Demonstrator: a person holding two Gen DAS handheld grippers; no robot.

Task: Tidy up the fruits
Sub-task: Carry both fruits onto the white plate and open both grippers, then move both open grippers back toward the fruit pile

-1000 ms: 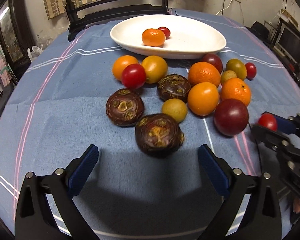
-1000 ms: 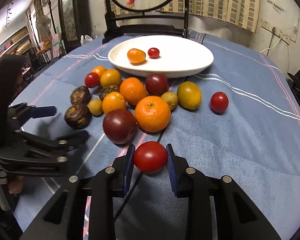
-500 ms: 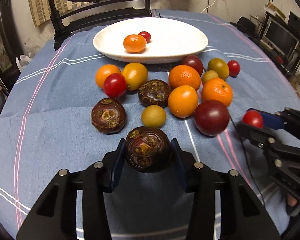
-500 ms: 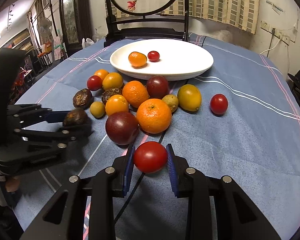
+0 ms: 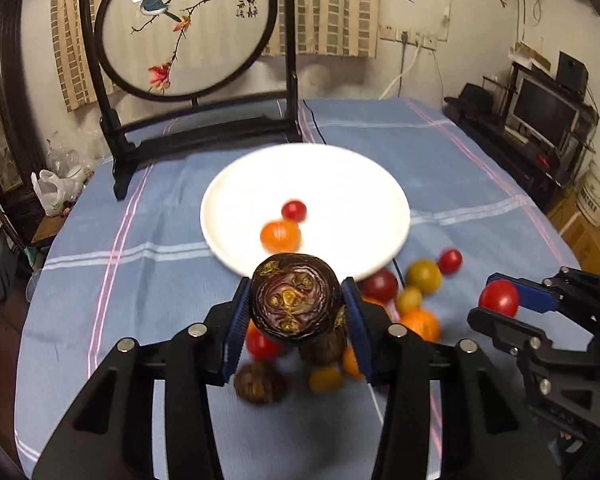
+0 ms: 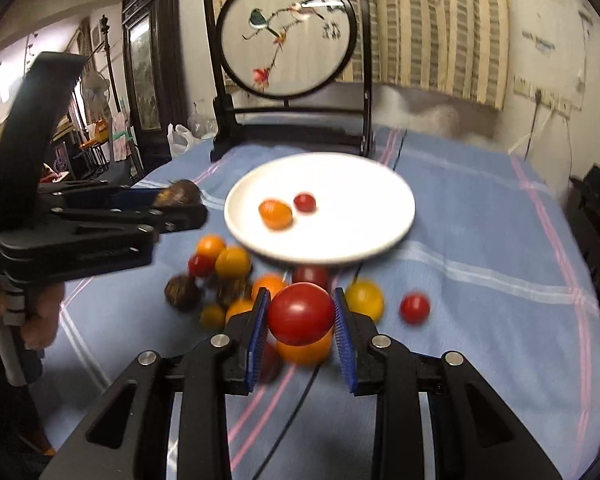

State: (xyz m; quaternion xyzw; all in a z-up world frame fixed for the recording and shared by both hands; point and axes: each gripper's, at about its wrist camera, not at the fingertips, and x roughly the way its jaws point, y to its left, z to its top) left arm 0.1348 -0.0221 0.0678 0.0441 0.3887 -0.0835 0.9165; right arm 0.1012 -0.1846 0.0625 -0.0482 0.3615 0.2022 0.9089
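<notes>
My left gripper (image 5: 296,308) is shut on a dark purple-brown fruit (image 5: 296,298) and holds it in the air near the front rim of the white plate (image 5: 340,172). My right gripper (image 6: 300,316) is shut on a red tomato (image 6: 300,314), also lifted above the table. The plate (image 6: 360,184) holds a small orange (image 6: 275,213) and a small red tomato (image 6: 304,202). Several oranges, tomatoes, yellow and dark fruits (image 6: 228,276) lie in a cluster on the blue cloth in front of the plate. The right gripper also shows in the left wrist view (image 5: 500,300).
A black-framed round bird screen (image 5: 188,32) stands at the table's far edge behind the plate. A lone red tomato (image 6: 415,308) lies right of the cluster. A thin black cable (image 6: 300,400) runs across the cloth. Furniture and a TV (image 5: 548,112) stand to the right.
Both grippers have risen from the table and moved toward the plate, each carrying its fruit. The left gripper, open a second ago, closed on the dark fruit and lifted it.
</notes>
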